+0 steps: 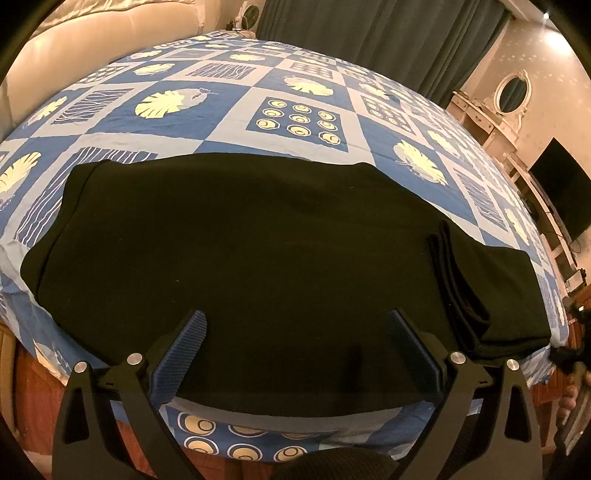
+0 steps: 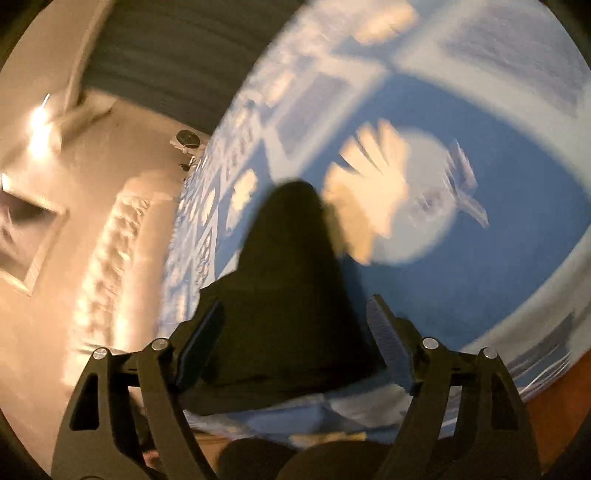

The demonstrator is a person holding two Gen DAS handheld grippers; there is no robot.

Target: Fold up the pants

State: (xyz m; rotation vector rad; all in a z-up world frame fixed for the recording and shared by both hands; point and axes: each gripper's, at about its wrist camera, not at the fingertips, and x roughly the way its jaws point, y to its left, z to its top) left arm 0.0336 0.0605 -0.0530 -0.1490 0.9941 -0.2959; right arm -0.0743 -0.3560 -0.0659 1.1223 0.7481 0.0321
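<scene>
Black pants (image 1: 258, 240) lie flat across the near part of the bed, with a folded-over layer (image 1: 487, 288) at their right end. My left gripper (image 1: 297, 321) is open above the pants' near edge, with nothing between its blue pads (image 1: 184, 354). In the blurred right wrist view, my right gripper (image 2: 297, 306) is open, tilted sideways, with the end of the black pants (image 2: 288, 295) lying between and beyond its fingers. I cannot tell whether the fingers touch the cloth.
The bed has a blue and white patterned sheet (image 1: 295, 122) with leaf and circle prints. A padded cream headboard (image 1: 92, 37) stands at the far left, dark curtains (image 1: 369, 33) behind. A white dresser with mirror (image 1: 506, 99) and a dark TV (image 1: 561, 188) stand right.
</scene>
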